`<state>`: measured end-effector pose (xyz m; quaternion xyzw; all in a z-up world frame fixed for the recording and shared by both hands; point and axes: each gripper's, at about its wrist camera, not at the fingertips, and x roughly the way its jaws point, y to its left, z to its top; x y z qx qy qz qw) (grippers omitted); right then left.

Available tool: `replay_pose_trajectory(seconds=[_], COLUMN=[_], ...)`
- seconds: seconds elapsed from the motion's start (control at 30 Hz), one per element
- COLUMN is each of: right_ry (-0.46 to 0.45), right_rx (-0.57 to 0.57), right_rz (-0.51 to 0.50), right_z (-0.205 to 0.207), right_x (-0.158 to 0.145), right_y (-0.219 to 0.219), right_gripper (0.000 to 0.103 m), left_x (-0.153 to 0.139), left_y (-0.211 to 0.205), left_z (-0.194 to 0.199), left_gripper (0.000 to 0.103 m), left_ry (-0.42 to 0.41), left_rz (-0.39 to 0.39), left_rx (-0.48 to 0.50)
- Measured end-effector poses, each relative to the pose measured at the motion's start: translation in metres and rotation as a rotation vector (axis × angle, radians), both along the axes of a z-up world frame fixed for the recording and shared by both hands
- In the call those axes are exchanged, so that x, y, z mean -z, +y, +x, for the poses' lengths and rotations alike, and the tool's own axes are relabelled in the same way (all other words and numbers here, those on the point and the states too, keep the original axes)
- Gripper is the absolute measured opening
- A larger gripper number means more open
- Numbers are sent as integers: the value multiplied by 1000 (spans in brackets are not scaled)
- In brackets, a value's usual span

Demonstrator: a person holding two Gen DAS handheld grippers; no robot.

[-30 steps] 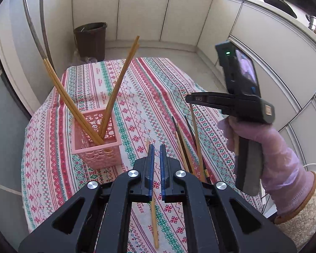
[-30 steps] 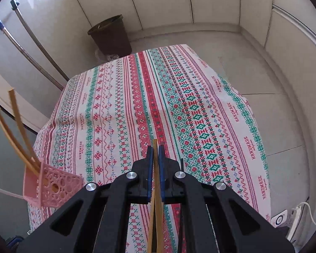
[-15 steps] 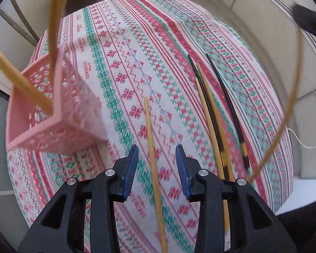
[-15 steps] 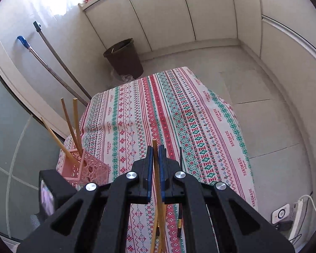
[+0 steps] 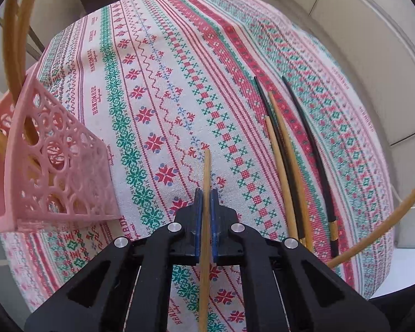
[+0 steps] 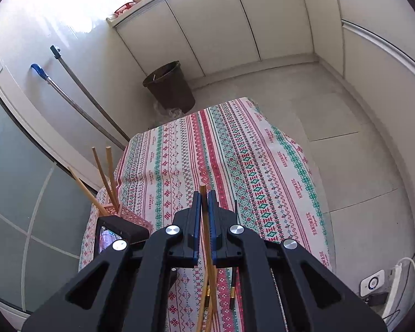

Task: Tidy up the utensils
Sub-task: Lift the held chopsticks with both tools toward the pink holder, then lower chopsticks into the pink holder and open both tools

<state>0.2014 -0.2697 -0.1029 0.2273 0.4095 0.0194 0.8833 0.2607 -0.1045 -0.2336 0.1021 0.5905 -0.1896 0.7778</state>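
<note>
The basket (image 5: 55, 166) runs off the left edge, its bottom hidden. The chopstick (image 5: 206, 221) in the left tongs (image 5: 206, 193) leaves the frame below. In the right view, the other tongs' black body hides most of the basket.

The right hand-held gripper (image 6: 204, 197) is clamping a wooden chopstick (image 6: 206, 238) above the counter (image 6: 235, 152). Near the counter's left edge, a pink basket (image 6: 132, 215) is holding three wooden chopsticks (image 6: 108, 177) leaning upward. A brown bin (image 6: 170, 87) is standing beyond.
</note>
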Motion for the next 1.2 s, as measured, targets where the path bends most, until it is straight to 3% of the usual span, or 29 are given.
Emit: replay_pose_trajectory(seconds=[0.1, 0.3, 0.67, 0.9, 1.2], right_ry=[-17, -61, -134, -198, -279], right_rx=[-5, -11, -8, -2, -28], right_rz=[-8, 10, -1, -1, 34], right_z=[-5, -15, -27, -35, -43], right_x=[-9, -27, -57, -83, -123], right_y=[4, 6, 18, 24, 32], right_gripper=[6, 5, 5, 5, 5], left_x=[-16, -86, -174, -222, -297], left_y=[15, 52, 85, 105, 144], left_z=[-9, -35, -107, -110, -111], left_gripper=[4, 4, 4, 4, 4], left_ry=[-59, -211, -466, -569, -758], left_rz=[-90, -233, -332, -393, -453], left_rx=[-6, 6, 29, -20, -139])
